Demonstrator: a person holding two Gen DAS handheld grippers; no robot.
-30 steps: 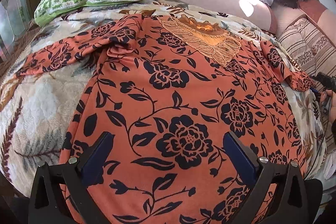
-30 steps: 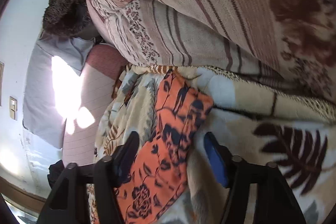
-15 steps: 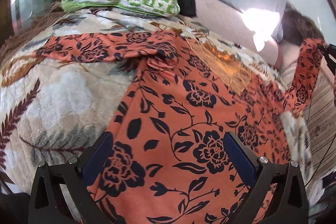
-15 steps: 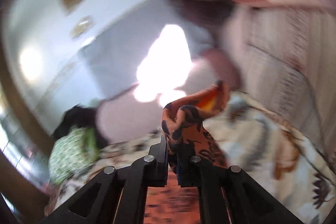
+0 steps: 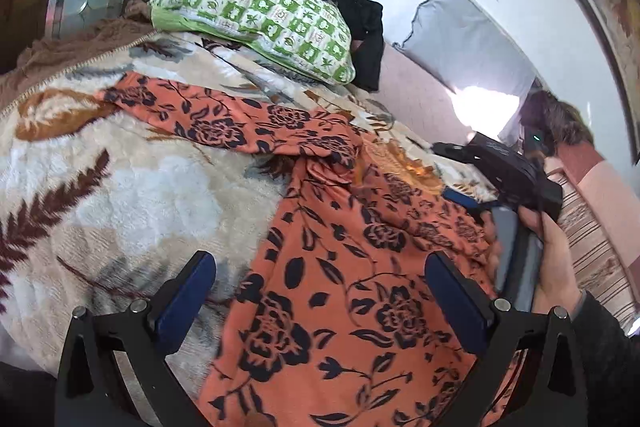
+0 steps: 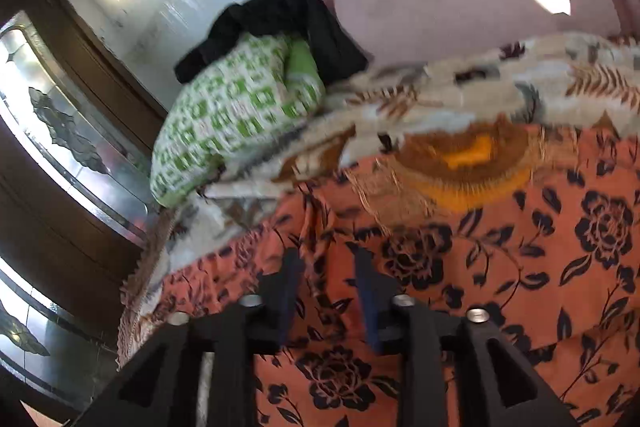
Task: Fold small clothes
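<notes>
The orange floral garment [image 5: 352, 291] is lying spread on the blanket-covered bed [image 5: 120, 195], and its right sleeve, stretched out to the side a second ago, is now being laid across the body. The right gripper [image 6: 326, 291] has just been opening, its fingers now apart with nothing clamped between them. The left gripper [image 5: 320, 295] is being held wide apart above the hem, so the left sleeve [image 5: 224, 123] is judged next.
</notes>
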